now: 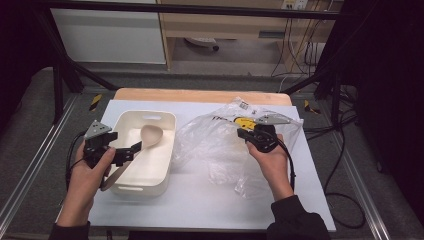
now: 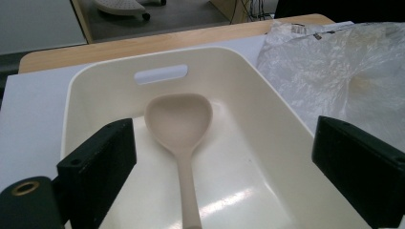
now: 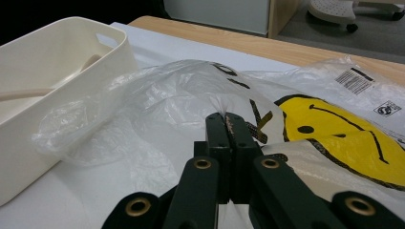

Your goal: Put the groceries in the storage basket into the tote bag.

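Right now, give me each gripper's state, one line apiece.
Left gripper: open, jaws wide apart over the tub, holding nothing; the spoon lies in the tub.
Right gripper: closed, pinching a fold of the clear plastic bag.

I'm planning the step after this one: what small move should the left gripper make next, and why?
Probably draw the left gripper back from the bin, jaws wide. The spoon already lies inside the bin, with the jaws clear of it, while the right gripper pinches the plastic bag.
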Demonstrator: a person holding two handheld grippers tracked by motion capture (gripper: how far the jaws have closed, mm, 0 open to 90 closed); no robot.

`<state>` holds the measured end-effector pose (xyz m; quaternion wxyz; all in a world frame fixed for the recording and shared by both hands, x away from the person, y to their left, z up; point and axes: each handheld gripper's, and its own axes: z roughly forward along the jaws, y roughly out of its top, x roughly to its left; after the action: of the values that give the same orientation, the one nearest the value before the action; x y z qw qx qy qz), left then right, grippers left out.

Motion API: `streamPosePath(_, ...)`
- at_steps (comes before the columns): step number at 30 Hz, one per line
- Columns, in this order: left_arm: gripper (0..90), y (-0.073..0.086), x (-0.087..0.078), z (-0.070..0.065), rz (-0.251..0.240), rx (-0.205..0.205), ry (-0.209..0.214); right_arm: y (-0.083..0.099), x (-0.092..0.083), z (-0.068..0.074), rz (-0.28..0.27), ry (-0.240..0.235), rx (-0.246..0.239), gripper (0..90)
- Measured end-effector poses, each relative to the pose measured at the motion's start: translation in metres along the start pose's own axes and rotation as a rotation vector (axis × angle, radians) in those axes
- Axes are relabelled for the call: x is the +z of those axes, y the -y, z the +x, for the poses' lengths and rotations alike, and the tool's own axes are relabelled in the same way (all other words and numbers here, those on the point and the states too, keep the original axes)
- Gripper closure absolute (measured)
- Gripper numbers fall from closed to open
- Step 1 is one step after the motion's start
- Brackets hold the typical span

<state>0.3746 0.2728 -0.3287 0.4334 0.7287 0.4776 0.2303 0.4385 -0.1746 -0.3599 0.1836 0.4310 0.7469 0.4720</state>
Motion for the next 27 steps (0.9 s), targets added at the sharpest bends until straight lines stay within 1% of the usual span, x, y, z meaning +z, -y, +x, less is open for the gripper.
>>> streamPosePath(6,8.2,0.005,-0.005,0.006,0.005,0.002,-0.003,0.0,0.0,-0.001,-0.001,0.0,0.0,90.0)
streamPosePath(8,8.2,0.006,-0.008,0.009,0.0,-0.009,-0.009,0.0,0.0,-0.001,-0.001,0.0,0.0,90.0)
streamPosePath(13,7.3,0.011,-0.012,0.014,0.005,-0.017,-0.017,0.001,0.0,-0.001,0.004,-0.003,-0.003,90.0)
streamPosePath(14,7.3,0.012,-0.013,0.015,0.007,-0.015,-0.022,0.001,0.0,-0.001,0.005,-0.003,-0.003,90.0)
streamPosePath(17,7.4,0.015,-0.014,0.018,-0.002,-0.028,-0.041,0.001,0.001,-0.001,0.006,-0.003,-0.003,90.0)
streamPosePath(19,7.4,0.017,-0.015,0.02,-0.003,-0.036,-0.037,0.002,0.002,0.0,0.01,-0.003,0.001,90.0)
streamPosePath(22,7.4,0.02,-0.016,0.021,0.001,-0.037,-0.037,0.002,0.002,0.0,0.012,-0.003,-0.002,90.0)
streamPosePath(25,7.4,0.024,-0.015,0.022,0.028,-0.026,-0.037,0.002,0.002,0.0,0.012,-0.005,-0.002,90.0)
streamPosePath(27,7.4,0.025,-0.014,0.022,0.031,-0.027,-0.036,0.002,0.002,-0.001,0.013,-0.006,-0.003,90.0)
